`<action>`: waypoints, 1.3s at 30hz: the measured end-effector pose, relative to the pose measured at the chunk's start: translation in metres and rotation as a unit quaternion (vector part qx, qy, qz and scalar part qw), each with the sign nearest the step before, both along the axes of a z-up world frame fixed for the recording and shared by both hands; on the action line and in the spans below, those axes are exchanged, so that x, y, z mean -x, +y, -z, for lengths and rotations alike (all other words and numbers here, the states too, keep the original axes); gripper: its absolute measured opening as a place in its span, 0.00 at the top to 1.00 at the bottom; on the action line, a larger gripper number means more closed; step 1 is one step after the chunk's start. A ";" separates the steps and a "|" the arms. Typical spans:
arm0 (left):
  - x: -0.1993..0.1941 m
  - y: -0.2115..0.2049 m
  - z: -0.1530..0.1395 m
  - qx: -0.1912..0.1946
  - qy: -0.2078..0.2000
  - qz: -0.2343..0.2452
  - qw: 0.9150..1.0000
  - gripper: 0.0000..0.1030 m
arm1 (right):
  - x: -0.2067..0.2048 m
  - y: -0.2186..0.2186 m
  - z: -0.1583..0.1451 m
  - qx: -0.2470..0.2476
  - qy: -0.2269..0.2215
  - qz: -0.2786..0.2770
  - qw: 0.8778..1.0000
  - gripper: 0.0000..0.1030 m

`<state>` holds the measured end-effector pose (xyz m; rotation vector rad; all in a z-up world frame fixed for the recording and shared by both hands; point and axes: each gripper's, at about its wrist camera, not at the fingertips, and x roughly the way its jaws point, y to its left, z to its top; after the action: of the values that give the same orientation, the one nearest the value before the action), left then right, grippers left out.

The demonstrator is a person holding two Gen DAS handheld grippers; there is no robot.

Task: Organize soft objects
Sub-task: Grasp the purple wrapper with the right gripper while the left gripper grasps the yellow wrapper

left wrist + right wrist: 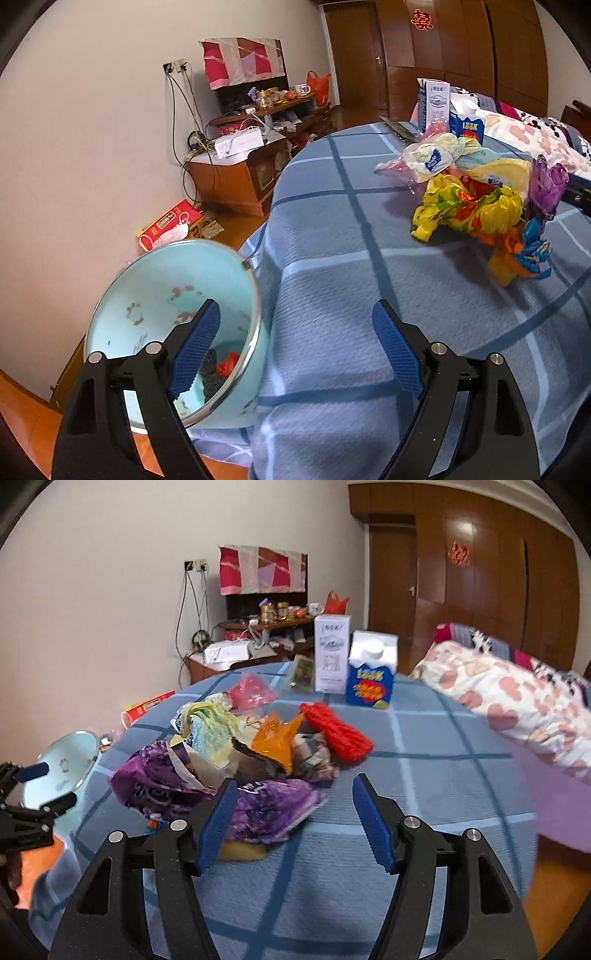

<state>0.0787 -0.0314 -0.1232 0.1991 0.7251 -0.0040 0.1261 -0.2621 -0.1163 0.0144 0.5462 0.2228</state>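
A heap of crumpled soft bags and wrappers (472, 192) lies on the blue checked bed cover (332, 295). In the right wrist view the heap shows a purple bag (258, 808), an orange bag (277, 738), a red knitted piece (336, 734) and a pink packet (251, 694). My right gripper (295, 819) is open, its left finger just before the purple bag. My left gripper (295, 350) is open with nothing in it, hovering between the bed edge and a pale blue bin (173, 314). The bin holds a dark item and a red one (227, 367).
A white carton (332, 653) and a blue carton (371, 675) stand at the far side of the bed. A heart-print pillow (517, 694) lies to the right. A wooden cabinet (236, 177) with cables and a red box (170, 225) line the wall.
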 end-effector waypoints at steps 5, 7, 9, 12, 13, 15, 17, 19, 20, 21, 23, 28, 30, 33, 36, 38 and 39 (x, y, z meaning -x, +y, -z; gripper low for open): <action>-0.001 -0.002 -0.002 -0.006 -0.003 0.003 1.000 0.19 | -0.014 0.007 0.010 0.028 0.036 -0.001 0.999 0.37; -0.003 0.003 -0.002 -0.006 -0.003 -0.001 1.000 0.18 | -0.012 -0.006 0.012 0.057 0.039 0.026 0.997 0.37; -0.006 0.008 -0.001 -0.001 0.001 -0.009 1.000 0.18 | -0.009 -0.023 0.014 0.077 0.041 0.048 0.995 0.37; -0.009 0.011 -0.001 0.005 0.003 -0.012 1.000 0.18 | -0.003 -0.052 0.014 0.084 0.040 0.083 0.992 0.37; -0.010 0.009 -0.001 0.005 0.002 -0.011 1.000 0.18 | 0.002 -0.060 0.009 0.077 0.036 0.090 0.992 0.37; -0.012 0.004 -0.002 0.005 -0.001 -0.007 1.000 0.18 | 0.011 -0.064 0.002 0.069 0.023 0.092 0.993 0.37; -0.012 -0.001 -0.003 0.004 -0.004 -0.004 1.000 0.17 | 0.020 -0.059 -0.008 0.051 0.010 0.079 0.996 0.37; -0.011 -0.006 -0.004 0.000 -0.005 0.000 1.000 0.18 | 0.026 -0.047 -0.012 0.030 0.009 0.053 0.998 0.37; -0.009 -0.008 -0.005 -0.001 -0.007 0.003 1.000 0.18 | 0.028 -0.040 -0.014 0.023 0.010 0.044 0.999 0.37; -0.007 -0.009 -0.005 -0.003 -0.008 0.005 1.000 0.18 | 0.033 -0.029 -0.013 0.019 0.014 0.029 0.999 0.37; -0.001 -0.011 -0.007 -0.008 -0.012 0.007 1.000 0.18 | 0.041 -0.009 -0.008 0.021 0.026 0.006 0.999 0.37; 0.012 -0.012 0.001 -0.003 -0.004 0.015 1.000 0.18 | 0.049 0.034 0.024 0.062 0.080 -0.027 0.994 0.39; 0.012 -0.013 0.005 0.003 0.005 0.017 1.000 0.18 | 0.045 0.035 0.036 0.062 0.104 -0.034 0.992 0.57; 0.009 -0.011 0.002 0.012 0.003 0.018 1.000 0.18 | 0.045 0.028 0.036 0.053 0.109 -0.046 0.992 0.72; 0.007 -0.014 -0.004 0.021 -0.003 0.023 1.000 0.18 | 0.046 0.018 0.033 0.055 0.100 -0.041 0.993 0.81; 0.005 -0.019 -0.006 0.023 -0.003 0.027 0.999 0.18 | 0.045 0.005 0.030 0.061 0.090 -0.022 0.994 0.82; 0.004 -0.023 -0.007 0.026 -0.003 0.031 0.999 0.18 | 0.044 -0.004 0.028 0.065 0.081 -0.010 0.995 0.83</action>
<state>0.0742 -0.0541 -0.1165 0.1716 0.7111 -0.0815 0.0820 -0.2658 -0.1444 -0.1005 0.7226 0.2065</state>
